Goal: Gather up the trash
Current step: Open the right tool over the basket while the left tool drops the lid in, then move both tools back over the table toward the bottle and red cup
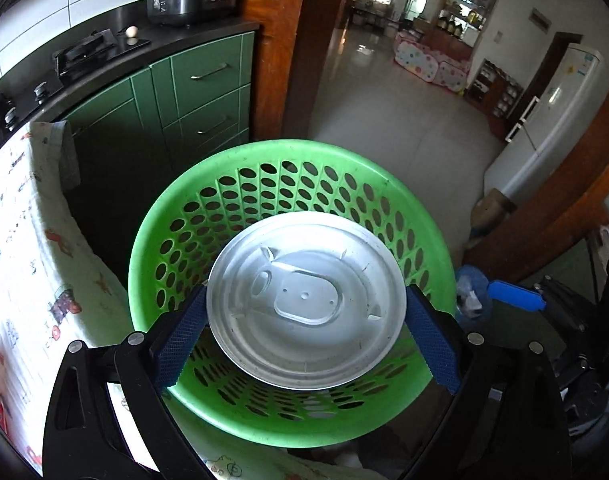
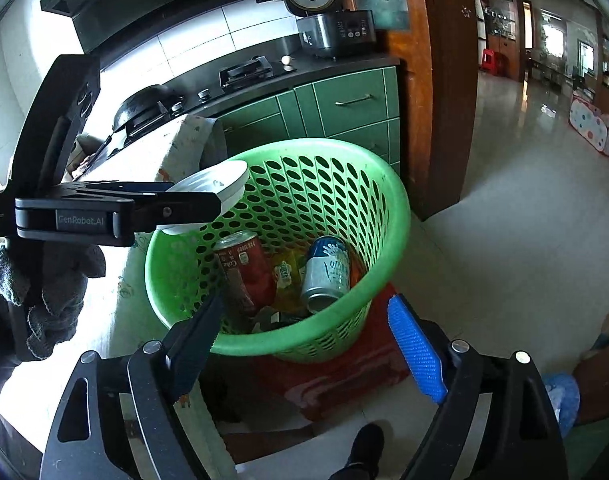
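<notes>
The left gripper [image 1: 306,320] holds a white lid [image 1: 306,300] over the green basket [image 1: 144,264]. Only the right wrist view, its own gripper [image 2: 306,320] wide and empty, shows two cans [image 2: 326,274] inside.

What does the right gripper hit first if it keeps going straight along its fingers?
Most likely the trash in the green basket: the open, empty right gripper points down into its mouth, towards the silver-blue can and red cola can. The basket's near rim could come first; depth is unclear.
</notes>
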`<state>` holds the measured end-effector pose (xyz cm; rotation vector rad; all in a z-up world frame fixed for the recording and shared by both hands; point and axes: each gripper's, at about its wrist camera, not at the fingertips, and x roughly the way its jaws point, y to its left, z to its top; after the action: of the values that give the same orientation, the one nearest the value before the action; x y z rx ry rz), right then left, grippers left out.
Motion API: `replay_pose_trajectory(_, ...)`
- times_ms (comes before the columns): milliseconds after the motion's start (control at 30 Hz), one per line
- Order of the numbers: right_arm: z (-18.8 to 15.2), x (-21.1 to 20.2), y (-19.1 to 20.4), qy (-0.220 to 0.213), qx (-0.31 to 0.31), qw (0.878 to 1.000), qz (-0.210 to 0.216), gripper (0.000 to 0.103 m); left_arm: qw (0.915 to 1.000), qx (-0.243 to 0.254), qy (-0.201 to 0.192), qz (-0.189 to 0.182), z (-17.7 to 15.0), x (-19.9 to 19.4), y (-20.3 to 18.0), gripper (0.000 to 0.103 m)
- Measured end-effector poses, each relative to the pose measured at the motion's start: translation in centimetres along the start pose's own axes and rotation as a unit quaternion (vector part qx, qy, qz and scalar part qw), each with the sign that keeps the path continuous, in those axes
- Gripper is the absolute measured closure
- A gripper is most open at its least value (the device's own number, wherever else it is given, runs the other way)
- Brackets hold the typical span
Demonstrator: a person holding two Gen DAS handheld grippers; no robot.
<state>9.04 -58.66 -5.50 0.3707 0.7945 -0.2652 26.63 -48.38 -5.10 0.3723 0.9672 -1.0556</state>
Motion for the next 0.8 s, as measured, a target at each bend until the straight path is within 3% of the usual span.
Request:
replay_pose_trajectory(300, -0.1, -1.5, 1.3, -0.014, -0.005, 1.0, -0.004, 0.017, 0.999, -0.005, -0.03, -0.032, -0.9, -3.4, 0.2, 0.006)
replay_pose_trajectory(567, 0.0, -3.6, 3.4, -0.032, -0.014, 0.999, 0.001, 0.016, 0.998, -0.02, -0.058, -0.018, -2.7, -7.4, 1.4, 0.006)
replay_pose_trajectory(800, 0.1, -5.0, 6.8, -0.044, -0.034, 0.998, 0.022, 0.016, 0.9951, -0.031, -0.092, 0.019, -6.7, -12.6, 3.6, 0.006)
